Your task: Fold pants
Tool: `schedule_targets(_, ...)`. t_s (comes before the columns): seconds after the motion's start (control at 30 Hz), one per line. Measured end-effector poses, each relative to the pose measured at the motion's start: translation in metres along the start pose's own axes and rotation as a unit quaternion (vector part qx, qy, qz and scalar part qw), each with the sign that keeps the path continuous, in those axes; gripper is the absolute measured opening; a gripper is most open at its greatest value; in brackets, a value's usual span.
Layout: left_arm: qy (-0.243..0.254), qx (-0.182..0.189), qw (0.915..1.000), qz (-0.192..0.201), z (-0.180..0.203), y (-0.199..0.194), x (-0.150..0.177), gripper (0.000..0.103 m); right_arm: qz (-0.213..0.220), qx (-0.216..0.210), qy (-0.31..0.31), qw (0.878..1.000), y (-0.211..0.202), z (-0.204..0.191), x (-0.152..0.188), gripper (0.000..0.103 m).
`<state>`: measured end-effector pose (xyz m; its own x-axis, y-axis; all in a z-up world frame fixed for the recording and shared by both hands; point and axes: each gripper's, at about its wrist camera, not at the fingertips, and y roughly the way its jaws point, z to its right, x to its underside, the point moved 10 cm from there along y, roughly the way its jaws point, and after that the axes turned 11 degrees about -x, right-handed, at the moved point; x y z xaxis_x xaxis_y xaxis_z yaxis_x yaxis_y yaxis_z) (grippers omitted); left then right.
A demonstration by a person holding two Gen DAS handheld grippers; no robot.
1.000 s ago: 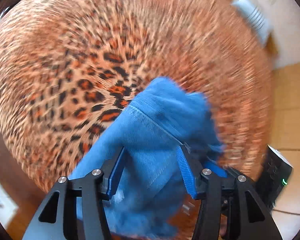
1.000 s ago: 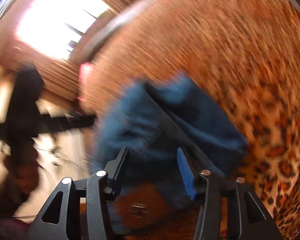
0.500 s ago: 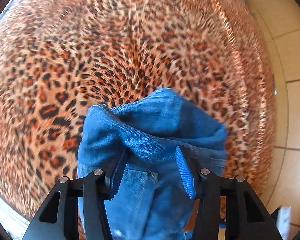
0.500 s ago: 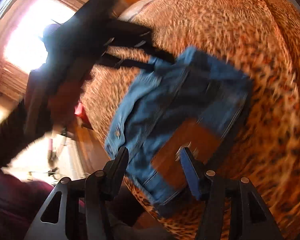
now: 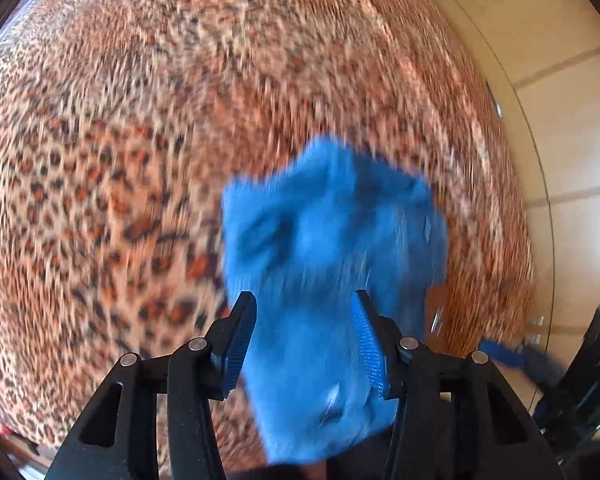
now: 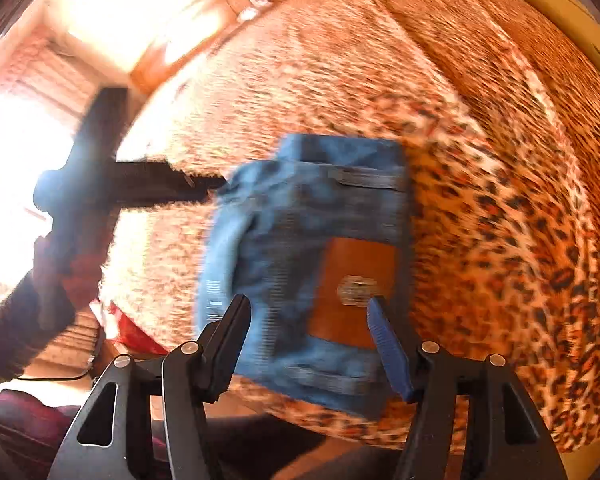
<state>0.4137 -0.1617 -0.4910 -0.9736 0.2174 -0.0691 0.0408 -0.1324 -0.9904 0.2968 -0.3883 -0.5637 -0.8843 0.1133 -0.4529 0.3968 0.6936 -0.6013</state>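
The blue denim pants [image 6: 312, 248] lie bunched in a folded bundle on the leopard-print bed cover [image 6: 500, 160], waistband and brown leather patch [image 6: 352, 288] facing up. My right gripper [image 6: 310, 320] is open above the bundle's near edge and holds nothing. In the left wrist view the pants [image 5: 332, 248] are a blurred blue heap between and beyond my open left gripper [image 5: 302, 332]; whether the fingers touch the cloth cannot be told. The left gripper also shows in the right wrist view [image 6: 100, 184], at the bundle's left side.
The bed's edge and tiled floor [image 5: 572, 80] run along the right in the left wrist view. A black device [image 5: 588, 376] stands on the floor at lower right. A bright window [image 6: 20, 160] and wooden furniture [image 6: 188, 40] lie beyond the bed.
Both grippers have swung over the bed while open. The pants bundle has settled onto the cover, and the right view now looks down on its waistband and patch.
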Motion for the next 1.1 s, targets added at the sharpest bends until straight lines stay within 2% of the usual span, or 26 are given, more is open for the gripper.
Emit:
schedule_targets(0.1,0.003,-0.001,1.0000,-0.005,-0.003,0.015,0.037,0.048,-0.029,0.004,-0.043,0.999,0.026,-0.023,0.018,0.062)
schedule_targets(0.2,0.010,-0.035,0.9992,-0.019,-0.009,0.049,0.062,0.048,-0.077,0.032,-0.022,0.996,0.070,0.000,0.047,0.061)
schedule_targets(0.23,0.007,-0.043,0.9991,-0.001,-0.010,0.052,0.062,0.049,-0.080,0.031,-0.011,0.996,0.076,0.009,0.052,0.061)
schedule_targets(0.27,0.012,-0.049,0.9987,0.005,-0.008,0.050,0.061,0.049,-0.061,0.018,-0.009,0.998,0.075,0.009,0.049,0.060)
schedule_targets(0.33,0.011,-0.049,0.9987,-0.005,-0.006,0.044,0.059,0.037,-0.081,0.007,0.002,0.997,0.074,0.007,0.044,0.060)
schedule_targets(0.4,-0.034,-0.011,0.9992,-0.014,-0.007,0.023,0.048,0.034,-0.071,-0.015,0.012,0.997,0.053,0.004,0.032,0.060)
schedule_targets(0.43,-0.053,0.003,0.9986,-0.004,-0.007,0.011,0.037,0.034,-0.048,-0.028,0.017,0.998,0.041,0.004,0.016,0.060)
schedule_targets(0.5,-0.073,0.013,0.9968,0.029,-0.007,-0.007,0.011,0.038,-0.011,-0.026,0.018,0.999,0.027,0.010,-0.019,0.060)
schedule_targets(0.53,-0.074,0.013,0.9962,0.044,-0.003,-0.013,-0.004,0.043,-0.005,-0.027,0.010,1.000,0.024,0.006,-0.030,0.060)
schedule_targets(0.63,-0.074,-0.009,0.9962,0.046,0.009,-0.018,-0.036,0.042,-0.011,-0.015,-0.035,0.999,0.035,0.002,-0.061,0.060)
schedule_targets(0.67,-0.075,-0.010,0.9961,0.045,0.011,-0.020,-0.040,0.042,-0.008,-0.034,-0.020,0.999,0.034,-0.001,-0.067,0.060)
schedule_targets(0.7,-0.075,-0.006,0.9957,0.054,0.012,-0.026,-0.044,0.042,0.000,-0.072,0.017,0.997,0.029,-0.002,-0.074,0.061)
schedule_targets(0.73,-0.075,-0.006,0.9951,0.064,0.009,-0.032,-0.045,0.045,-0.008,-0.107,0.068,0.992,0.019,0.004,-0.071,0.067)
schedule_targets(0.77,-0.074,-0.011,0.9947,0.071,0.006,-0.037,-0.043,0.046,-0.039,-0.130,0.114,0.984,0.020,0.004,-0.058,0.080)
schedule_targets(0.8,-0.075,-0.014,0.9945,0.072,0.005,-0.033,-0.041,0.047,-0.079,-0.125,0.147,0.978,0.017,0.011,-0.042,0.080)
schedule_targets(0.83,-0.076,-0.014,0.9945,0.071,0.002,-0.031,-0.037,0.048,-0.083,-0.094,0.137,0.983,0.010,0.020,-0.035,0.080)
schedule_targets(0.87,-0.073,-0.016,0.9949,0.067,0.002,-0.028,-0.037,0.048,-0.074,-0.060,0.115,0.989,0.002,0.026,-0.037,0.082)
schedule_targets(0.9,-0.074,-0.024,0.9951,0.062,0.002,-0.026,-0.037,0.048,-0.057,-0.045,0.101,0.992,-0.007,0.028,-0.045,0.082)
schedule_targets(0.97,-0.078,-0.029,0.9952,0.052,0.005,-0.017,-0.039,0.048,-0.001,-0.056,0.083,0.995,-0.021,0.020,-0.072,0.082)
schedule_targets(1.03,-0.085,-0.053,0.9936,0.050,0.008,0.001,-0.049,0.047,0.059,-0.047,0.024,0.997,-0.013,0.012,-0.108,0.085)
schedule_targets(1.07,-0.089,-0.069,0.9923,0.050,0.007,0.012,-0.054,0.047,0.059,-0.023,-0.009,0.998,0.003,0.011,-0.120,0.084)
schedule_targets(1.1,-0.093,-0.078,0.9914,0.049,0.007,0.022,-0.058,0.047,0.033,0.002,-0.034,0.999,0.030,0.015,-0.122,0.078)
